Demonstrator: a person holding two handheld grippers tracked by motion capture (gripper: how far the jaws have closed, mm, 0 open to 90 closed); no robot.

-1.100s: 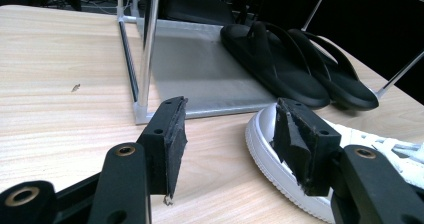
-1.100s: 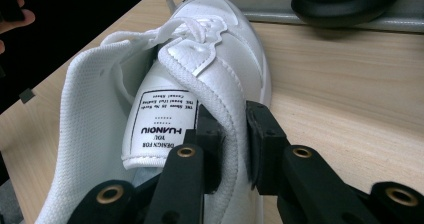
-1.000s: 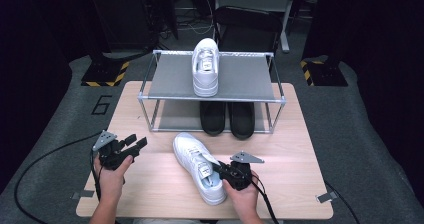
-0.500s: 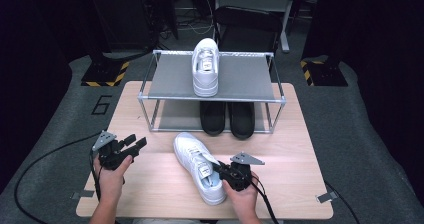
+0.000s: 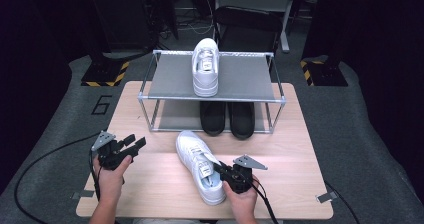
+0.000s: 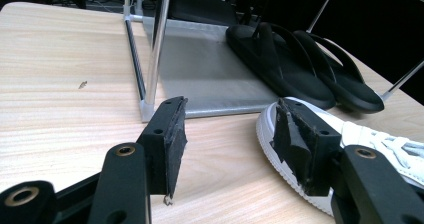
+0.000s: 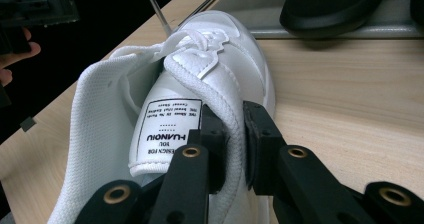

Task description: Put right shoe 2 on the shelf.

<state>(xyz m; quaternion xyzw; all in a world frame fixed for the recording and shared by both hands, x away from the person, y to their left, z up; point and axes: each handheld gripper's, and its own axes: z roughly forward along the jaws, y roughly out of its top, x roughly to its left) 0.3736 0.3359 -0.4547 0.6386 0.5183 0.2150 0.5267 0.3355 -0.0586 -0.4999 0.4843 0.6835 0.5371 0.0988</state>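
White sneaker (image 5: pixel 200 166): lies on the wooden table (image 5: pixel 150 194), near the front edge, toe pointing far-left towards the rack, heel nearest the person.
Right gripper (image 5: pixel 226 173): jaws clamped together on the sneaker's padded collar beside the tongue; one jaw inside the shoe, one outside, as the right gripper view shows.
Tongue label (image 7: pixel 167 129): black print on white, just left of the inner jaw.
Left gripper (image 5: pixel 134 144): jaws apart with nothing between them, held over the table's left side, well apart from the sneaker.
Second white sneaker (image 5: pixel 205 66): sits on the rack's top shelf (image 5: pixel 250 79), toe towards the person.
Black sandals (image 5: pixel 227 118): side by side on the lower shelf, far from the held sneaker.
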